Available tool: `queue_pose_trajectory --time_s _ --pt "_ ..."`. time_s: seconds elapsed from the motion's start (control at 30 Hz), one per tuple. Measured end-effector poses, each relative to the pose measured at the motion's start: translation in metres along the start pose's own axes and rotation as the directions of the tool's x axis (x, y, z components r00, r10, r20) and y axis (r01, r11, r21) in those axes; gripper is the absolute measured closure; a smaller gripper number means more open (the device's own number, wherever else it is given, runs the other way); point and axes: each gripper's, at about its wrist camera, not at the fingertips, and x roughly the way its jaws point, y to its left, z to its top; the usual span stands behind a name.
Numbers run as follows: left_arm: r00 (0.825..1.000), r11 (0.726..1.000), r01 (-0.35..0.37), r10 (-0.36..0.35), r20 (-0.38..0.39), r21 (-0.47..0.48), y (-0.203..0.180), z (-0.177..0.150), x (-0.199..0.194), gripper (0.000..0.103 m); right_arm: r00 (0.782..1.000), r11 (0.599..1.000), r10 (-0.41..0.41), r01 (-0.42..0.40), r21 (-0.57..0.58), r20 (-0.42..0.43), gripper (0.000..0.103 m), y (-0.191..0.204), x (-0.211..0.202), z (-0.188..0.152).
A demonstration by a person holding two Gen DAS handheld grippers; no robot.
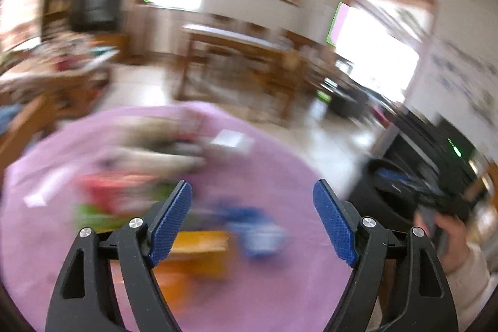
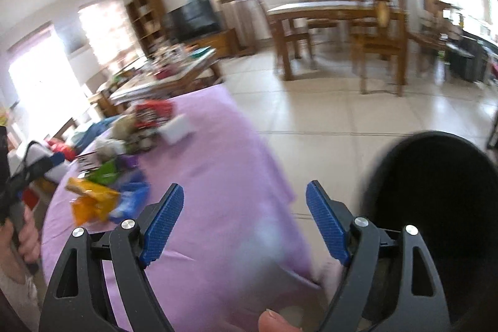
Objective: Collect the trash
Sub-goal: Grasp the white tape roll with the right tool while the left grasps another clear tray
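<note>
Blurred wrappers lie in a heap on a table with a purple cloth (image 1: 280, 285): an orange packet (image 1: 193, 251), a blue one (image 1: 258, 229) and a red and green one (image 1: 118, 198). My left gripper (image 1: 252, 198) hangs open above the near end of the heap with nothing between its fingers. In the right wrist view the same heap, with its orange packet (image 2: 90, 201), blue wrapper (image 2: 130, 198) and red packet (image 2: 154, 112), lies off to the left. My right gripper (image 2: 244, 201) stands open over the purple cloth (image 2: 218, 164), near the table's right edge. A pale blurred shape (image 2: 264, 238) shows below its fingers; I cannot tell what it is.
A round black bin (image 2: 435, 207) stands on the tiled floor beside the table's right edge and shows as the black bin (image 1: 382, 192) in the left wrist view. A white box (image 2: 177, 128) lies at the heap's far end. Behind are a wooden dining table with chairs (image 2: 336, 17) and a cluttered low table (image 2: 168, 73).
</note>
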Motion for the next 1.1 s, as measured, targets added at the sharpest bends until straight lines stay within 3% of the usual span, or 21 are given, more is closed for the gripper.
queue_pose_trajectory --time_s 0.07,0.13,0.33,0.43,0.5,0.6,0.73,0.8,0.83,0.87,0.97,1.1 --pt "0.994 0.992 -0.108 0.109 0.02 -0.065 0.054 0.006 -0.018 0.024 0.998 0.999 0.05 -0.051 -0.018 -0.024 0.018 0.012 0.022 0.005" --pt "0.985 0.979 -0.174 0.174 -0.001 -0.103 0.091 0.012 -0.021 0.024 0.995 0.996 0.086 -0.088 -0.031 -0.043 0.013 0.025 0.042 0.02" --pt "0.97 0.972 -0.201 0.181 -0.163 -0.119 0.163 0.012 0.008 0.027 0.987 0.991 0.128 -0.131 -0.025 -0.101 0.013 0.039 0.118 0.052" --pt "0.963 0.974 -0.214 0.197 -0.183 -0.074 0.165 0.017 0.023 0.028 0.988 0.991 0.093 -0.104 -0.081 -0.125 0.013 0.051 0.151 0.05" --pt "0.964 0.979 -0.186 0.166 -0.21 -0.08 0.169 0.021 0.033 0.036 0.988 0.988 0.06 -0.08 -0.134 -0.144 0.013 0.054 0.17 0.052" --pt "0.956 0.978 -0.197 0.176 -0.233 -0.067 0.176 0.019 0.046 0.036 0.983 0.979 0.037 -0.073 -0.193 -0.181 0.013 0.058 0.189 0.045" --pt "0.952 0.973 -0.203 0.17 -0.256 -0.11 0.202 0.01 0.067 0.041 0.979 0.963 -0.002 -0.053 -0.263 -0.202 0.015 0.059 0.201 0.033" --pt "0.948 0.969 -0.19 0.14 -0.286 -0.156 0.208 0.01 0.075 0.064 0.978 0.961 -0.017 -0.042 -0.275 -0.209 0.033 0.059 0.203 0.023" --pt "0.947 0.969 -0.192 0.142 -0.287 -0.155 0.206 0.01 0.076 0.068 0.976 0.961 -0.016 -0.045 -0.274 -0.216 0.042 0.063 0.203 0.014" --pt "0.944 0.972 -0.191 0.143 -0.297 -0.139 0.203 0.011 0.078 0.078 0.976 0.963 -0.011 -0.048 -0.265 -0.217 0.042 0.061 0.203 0.011" --pt "0.939 0.969 -0.226 0.19 -0.287 -0.099 0.194 0.012 0.08 0.079 0.978 0.972 0.019 -0.067 -0.227 -0.209 0.043 0.057 0.196 0.006" --pt "0.961 0.964 -0.22 0.187 -0.202 -0.15 0.191 0.015 0.058 0.082 0.983 0.979 0.074 -0.104 -0.177 -0.168 0.043 0.055 0.171 0.006"
